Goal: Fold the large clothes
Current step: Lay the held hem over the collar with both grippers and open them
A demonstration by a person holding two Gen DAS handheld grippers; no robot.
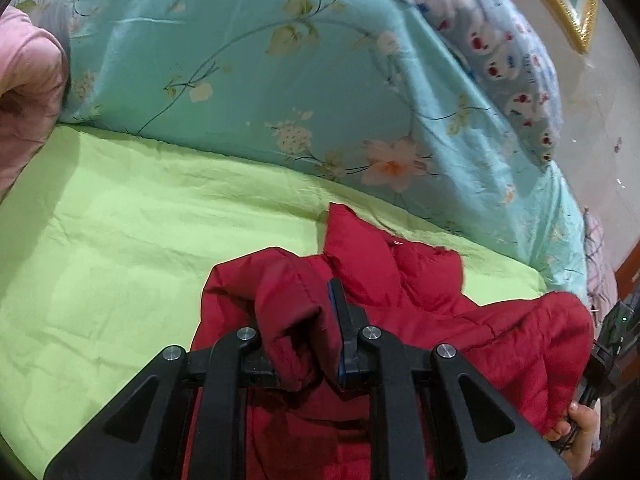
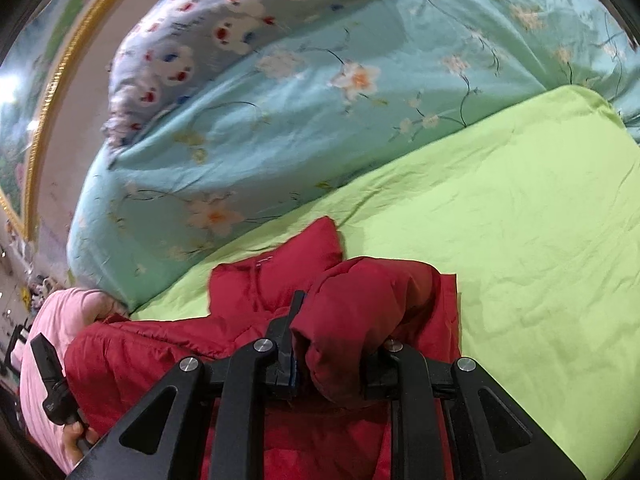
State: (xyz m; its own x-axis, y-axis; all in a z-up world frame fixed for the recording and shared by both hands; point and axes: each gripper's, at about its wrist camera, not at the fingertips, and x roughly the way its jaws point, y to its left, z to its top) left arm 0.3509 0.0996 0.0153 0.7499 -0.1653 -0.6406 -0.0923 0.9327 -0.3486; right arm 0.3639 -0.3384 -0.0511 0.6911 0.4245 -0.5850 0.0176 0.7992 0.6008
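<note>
Fingers of both grippers, left gripper (image 1: 298, 344) and right gripper (image 2: 340, 354), clamp the red jacket (image 1: 440, 320); it stretches sideways between my hands.

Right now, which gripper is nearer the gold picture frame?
Right, probably. The gold picture frame looms large at the upper left of the right gripper; from the left gripper it sits small, far upper right.

red jacket (image 1: 420, 304) on lime-green sheet (image 1: 120, 220) — teal floral quilt (image 1: 248, 60), blue pillow (image 1: 500, 52) with white-and-red cartoon print — black grippers
</note>
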